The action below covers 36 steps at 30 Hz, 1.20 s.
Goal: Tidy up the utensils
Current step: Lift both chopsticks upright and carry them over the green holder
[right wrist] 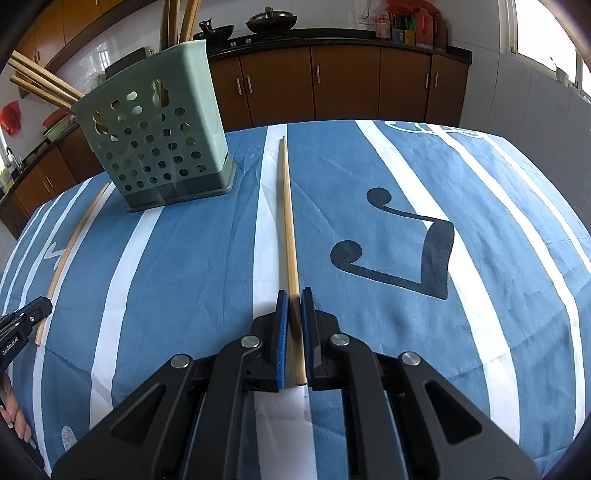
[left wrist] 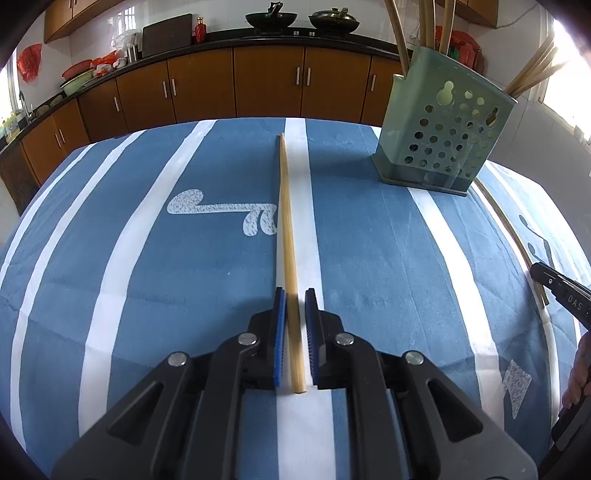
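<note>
While each gripper is clamping 1 chopstick lengthwise, the left gripper (left wrist: 295, 295) holding its chopstick (left wrist: 288, 229) and the right gripper (right wrist: 294, 295) its own (right wrist: 288, 221), both sticks are pointing away across the counter (left wrist: 369, 258), flanking the green holder (left wrist: 443, 133).

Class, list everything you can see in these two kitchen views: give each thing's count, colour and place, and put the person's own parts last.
loose chopsticks: two, pale wood, flat on the cloth
holder: one, green, perforated, upright on the cloth
stored chopsticks: several, wood, in the holder
tablecloth: one, blue with white stripes
cabinets: brown, along the far wall
woks: two, black, on the counter
left claw: black, blue pads, closed around one loose chopstick
right claw: same, closed around the other
</note>
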### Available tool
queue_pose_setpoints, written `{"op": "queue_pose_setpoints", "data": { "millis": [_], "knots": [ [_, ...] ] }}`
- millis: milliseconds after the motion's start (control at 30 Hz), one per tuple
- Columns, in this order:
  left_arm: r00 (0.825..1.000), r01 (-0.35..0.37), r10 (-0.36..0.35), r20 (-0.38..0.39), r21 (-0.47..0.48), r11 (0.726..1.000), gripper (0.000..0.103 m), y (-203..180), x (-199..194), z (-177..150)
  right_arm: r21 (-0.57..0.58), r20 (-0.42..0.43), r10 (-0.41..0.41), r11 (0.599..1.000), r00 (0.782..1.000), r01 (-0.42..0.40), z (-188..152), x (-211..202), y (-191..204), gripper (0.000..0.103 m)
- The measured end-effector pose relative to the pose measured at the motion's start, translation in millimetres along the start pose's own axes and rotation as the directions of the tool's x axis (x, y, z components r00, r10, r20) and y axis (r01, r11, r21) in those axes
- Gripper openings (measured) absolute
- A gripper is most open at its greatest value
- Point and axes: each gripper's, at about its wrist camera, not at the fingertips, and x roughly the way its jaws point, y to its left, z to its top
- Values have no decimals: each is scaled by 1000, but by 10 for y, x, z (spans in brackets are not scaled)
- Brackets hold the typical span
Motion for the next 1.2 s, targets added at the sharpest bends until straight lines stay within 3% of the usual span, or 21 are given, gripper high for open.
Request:
{"op": "queue_pose_setpoints", "data": {
  "millis": [500, 600, 767, 1000, 1200],
  "knots": [
    [1000, -10, 10, 0, 6, 1000, 11, -12, 3, -7, 6, 0, 6, 1000, 1000, -6, 6, 6, -3, 8],
    [1000, -21, 21, -12, 48, 999, 8, -49, -8, -10, -8, 3, 16, 1000, 1000, -16, -1, -11, -9, 7],
    [999, 35, -34, -28, 19, 999, 8, 36, -172, 7, 1, 87, 37, 999, 996, -37, 24, -329, -93, 7],
    [995, 64, -67, 74, 36, 997, 8, 73, -605, 189, 6, 228, 36, 999, 973, -38, 224, -799, -186, 7],
    [973, 100, -98, 208, -1, 995, 8, 151, -1013, 433, 21, 309, 46, 998, 950, -55, 369, -1056, -211, 7]
  ]
}}
